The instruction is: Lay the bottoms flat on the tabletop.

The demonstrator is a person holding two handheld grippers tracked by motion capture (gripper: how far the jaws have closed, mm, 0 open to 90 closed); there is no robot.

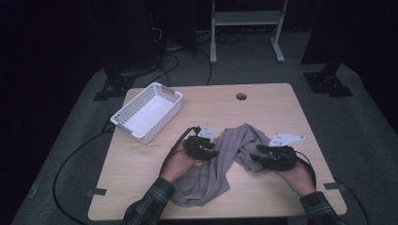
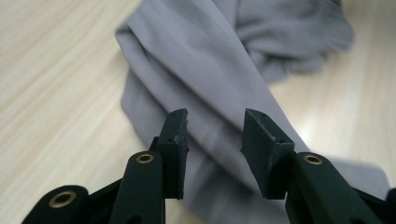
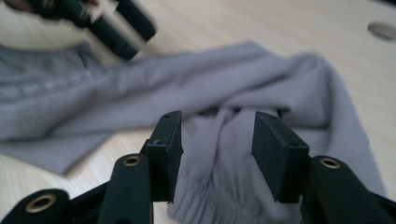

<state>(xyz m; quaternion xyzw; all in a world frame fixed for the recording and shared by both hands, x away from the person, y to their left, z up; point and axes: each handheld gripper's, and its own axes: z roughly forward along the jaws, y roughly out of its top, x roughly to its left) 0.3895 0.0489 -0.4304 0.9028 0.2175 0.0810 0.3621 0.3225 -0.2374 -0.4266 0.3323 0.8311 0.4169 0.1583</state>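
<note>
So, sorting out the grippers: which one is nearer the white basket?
The left gripper, by the grey cloth's left side; the right gripper is farther away.

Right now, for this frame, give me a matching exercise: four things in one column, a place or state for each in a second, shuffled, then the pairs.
Things:
1. white basket
2. grey garment
3. left tongs
4. round hole

Places or states:
A. crumpled mid-table, between the two hands
B. in the tabletop near the far edge
C. open, over a fold of cloth
D. far left of the table, nothing inside

Pairs: 1-D, 2-A, 3-C, 4-B
</note>
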